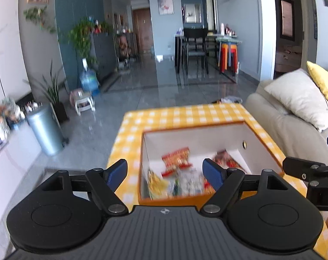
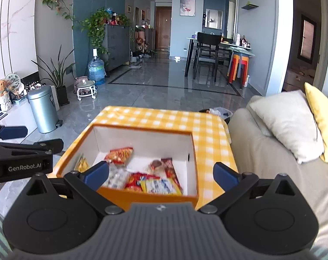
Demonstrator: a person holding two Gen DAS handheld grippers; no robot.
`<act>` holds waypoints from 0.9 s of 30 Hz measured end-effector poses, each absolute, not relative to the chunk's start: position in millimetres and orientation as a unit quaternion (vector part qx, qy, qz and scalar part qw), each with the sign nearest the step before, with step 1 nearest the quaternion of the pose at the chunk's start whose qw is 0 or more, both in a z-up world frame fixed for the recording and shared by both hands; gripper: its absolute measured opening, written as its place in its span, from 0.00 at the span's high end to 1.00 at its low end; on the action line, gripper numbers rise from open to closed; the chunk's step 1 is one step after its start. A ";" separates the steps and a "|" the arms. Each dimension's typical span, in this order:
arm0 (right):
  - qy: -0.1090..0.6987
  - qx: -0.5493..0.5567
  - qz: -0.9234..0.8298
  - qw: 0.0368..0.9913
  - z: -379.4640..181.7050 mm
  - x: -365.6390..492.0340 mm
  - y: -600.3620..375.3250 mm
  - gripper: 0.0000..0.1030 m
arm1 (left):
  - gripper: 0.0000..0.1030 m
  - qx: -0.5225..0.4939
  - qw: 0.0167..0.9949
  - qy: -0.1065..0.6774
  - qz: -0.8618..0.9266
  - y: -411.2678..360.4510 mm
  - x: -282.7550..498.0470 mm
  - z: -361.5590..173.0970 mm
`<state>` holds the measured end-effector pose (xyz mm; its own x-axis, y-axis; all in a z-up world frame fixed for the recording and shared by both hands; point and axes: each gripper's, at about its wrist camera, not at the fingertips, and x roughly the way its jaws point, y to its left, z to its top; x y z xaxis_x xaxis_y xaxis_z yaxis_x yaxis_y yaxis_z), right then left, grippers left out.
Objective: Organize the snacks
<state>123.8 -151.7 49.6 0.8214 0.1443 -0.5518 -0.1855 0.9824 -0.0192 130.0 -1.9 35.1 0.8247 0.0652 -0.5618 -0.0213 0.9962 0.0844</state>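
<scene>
above the orange box (image 2: 129,199) on the checked tablecloth (image 2: 164,117), the left gripper (image 1: 165,174) and right gripper (image 2: 161,173) hang wide open, empty. the snacks (image 2: 142,173) lie inside; best draw back level, clear of the rim.

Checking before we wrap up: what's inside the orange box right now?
The orange box holds a loose pile of snack packets: red, yellow and clear ones on its white floor. Whatever lies under the pile or behind the near wall is hidden. Both grippers are empty.
</scene>
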 end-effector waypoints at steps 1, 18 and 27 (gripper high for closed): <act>0.288 -0.034 0.086 0.953 44.9 122.4 -153.4 0.04 | 0.10 0.036 0.952 0.305 0.021 -2.2 130.1 30.5; 0.330 -0.008 0.095 0.939 11.0 126.8 -160.5 0.04 | 0.10 0.033 0.932 0.357 0.049 -1.4 125.4 5.5; 0.333 -0.004 0.092 0.938 10.9 128.7 -162.2 0.04 | 0.10 0.029 0.930 0.362 0.050 0.3 124.9 6.0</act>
